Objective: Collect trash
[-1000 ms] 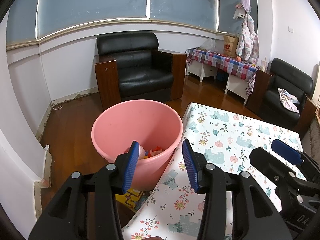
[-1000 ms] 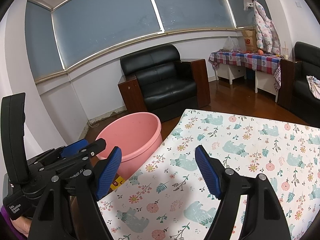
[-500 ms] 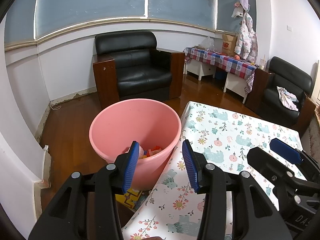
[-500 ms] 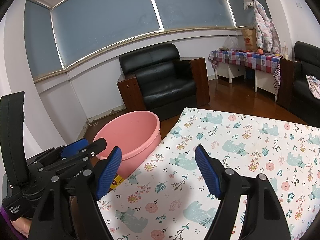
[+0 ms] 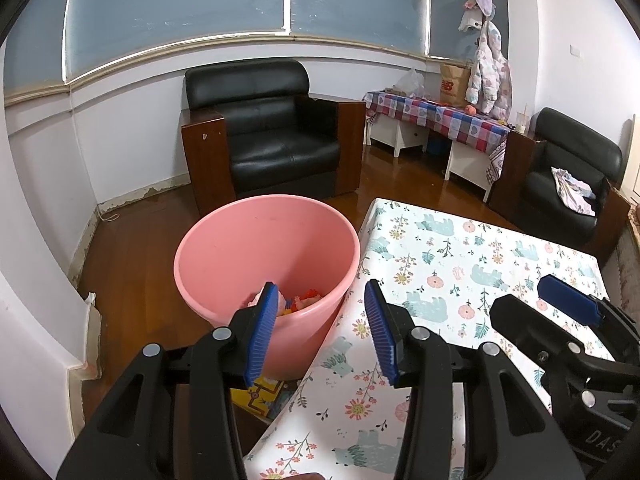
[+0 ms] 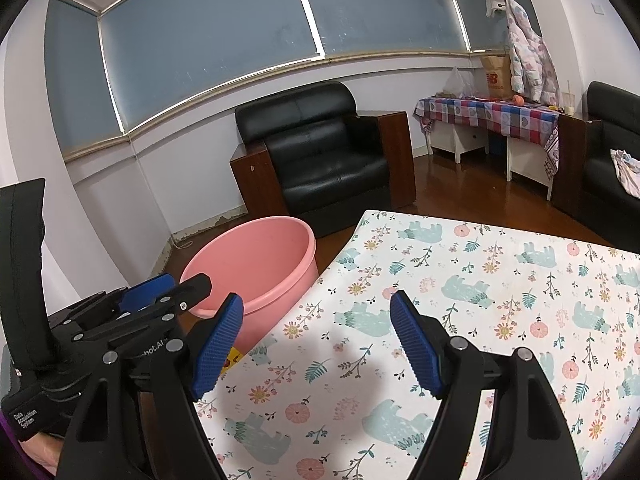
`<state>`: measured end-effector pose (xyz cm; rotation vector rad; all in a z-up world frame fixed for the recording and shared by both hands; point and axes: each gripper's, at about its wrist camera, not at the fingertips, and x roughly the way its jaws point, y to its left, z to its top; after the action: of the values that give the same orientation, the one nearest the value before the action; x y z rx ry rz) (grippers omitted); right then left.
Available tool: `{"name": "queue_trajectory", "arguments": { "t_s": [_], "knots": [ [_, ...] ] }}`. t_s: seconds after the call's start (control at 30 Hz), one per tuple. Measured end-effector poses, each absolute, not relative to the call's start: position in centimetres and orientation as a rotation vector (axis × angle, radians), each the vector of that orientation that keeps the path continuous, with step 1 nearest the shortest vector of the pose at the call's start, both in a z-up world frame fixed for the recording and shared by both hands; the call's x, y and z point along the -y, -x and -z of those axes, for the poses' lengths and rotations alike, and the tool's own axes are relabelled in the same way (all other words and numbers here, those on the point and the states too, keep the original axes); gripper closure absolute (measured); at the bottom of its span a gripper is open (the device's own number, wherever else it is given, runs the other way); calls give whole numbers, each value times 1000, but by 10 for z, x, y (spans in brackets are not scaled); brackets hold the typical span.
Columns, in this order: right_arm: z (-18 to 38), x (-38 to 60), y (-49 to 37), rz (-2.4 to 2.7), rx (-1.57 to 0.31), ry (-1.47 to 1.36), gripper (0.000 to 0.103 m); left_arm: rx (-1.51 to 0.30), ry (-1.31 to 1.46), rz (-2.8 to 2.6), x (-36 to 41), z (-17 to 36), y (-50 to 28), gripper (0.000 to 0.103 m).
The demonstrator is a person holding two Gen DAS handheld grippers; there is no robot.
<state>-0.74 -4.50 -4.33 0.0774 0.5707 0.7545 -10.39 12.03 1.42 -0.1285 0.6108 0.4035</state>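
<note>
Left wrist view: my left gripper (image 5: pixel 320 332) spread, empty, over table's left edge; trash (image 5: pixel 298 302) sits in pink bucket (image 5: pixel 224 248). Right gripper (image 6: pixel 316 344) also spread; I'd scan the table (image 6: pixel 500 280) before reaching.

- A round pink bucket (image 5: pixel 224 264) is seen upright on the floor, left of centre.
- Crumpled trash (image 5: pixel 298 301), orange and pale, is seen at its bottom.

One pink plastic tub (image 5: pixel 224 248), two black leather armchairs (image 5: pixel 272 144), one floral-clothed table (image 5: pixel 460 264), one checked-clothed side table (image 5: pixel 436 114), two grippers (image 5: pixel 320 328).
</note>
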Motion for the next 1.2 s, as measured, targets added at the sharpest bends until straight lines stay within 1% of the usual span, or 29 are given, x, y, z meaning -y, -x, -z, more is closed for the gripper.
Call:
{"name": "queue_trajectory", "arguments": {
  "t_s": [1.2],
  "knots": [
    [52, 45, 7, -746, -587, -67, 29, -616, 125, -399, -119, -15, 103, 58]
  ]
}}
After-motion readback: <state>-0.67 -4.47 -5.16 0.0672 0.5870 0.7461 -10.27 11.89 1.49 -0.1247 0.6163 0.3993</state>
